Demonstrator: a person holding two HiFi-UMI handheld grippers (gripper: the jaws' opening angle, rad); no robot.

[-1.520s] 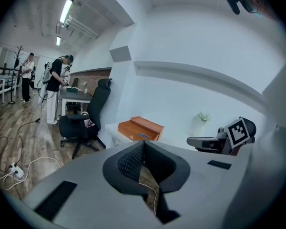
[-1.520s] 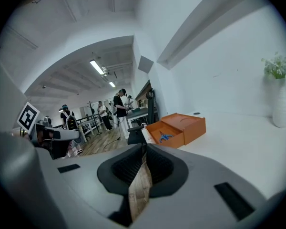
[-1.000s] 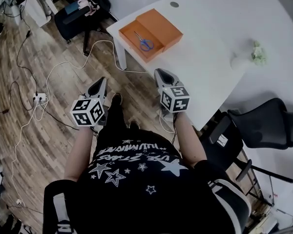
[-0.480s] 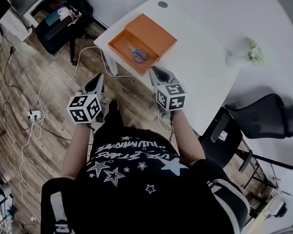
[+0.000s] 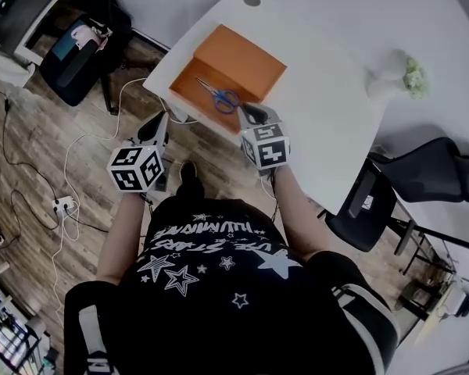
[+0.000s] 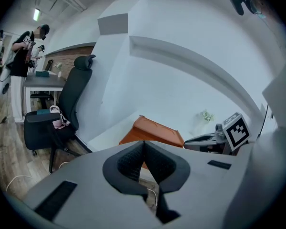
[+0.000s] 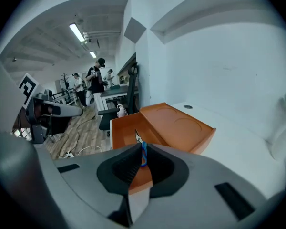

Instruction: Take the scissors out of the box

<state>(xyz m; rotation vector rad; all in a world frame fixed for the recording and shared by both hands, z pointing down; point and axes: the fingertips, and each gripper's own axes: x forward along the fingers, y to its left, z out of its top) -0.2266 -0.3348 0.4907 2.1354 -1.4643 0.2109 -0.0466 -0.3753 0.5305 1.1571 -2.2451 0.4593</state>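
A: Closer to the worktop (image 5: 328,131) than a second ago. Right gripper (image 5: 253,112) now at the near edge of the orange box (image 5: 189,91); left gripper (image 5: 157,128) short of that edge, over the floor (image 5: 86,170).
B: Scissors (image 5: 222,98)?
A: Flat inside the open box, blue handles nearest the right gripper. Untouched.
B: Fingers?
A: Both pairs clenched, nothing between. Approach about done; probably time to part the right fingers (image 7: 127,168) before reaching in.

Blue-handled scissors (image 5: 220,94) lying flat inside open orange box (image 5: 191,100), lid alongside.
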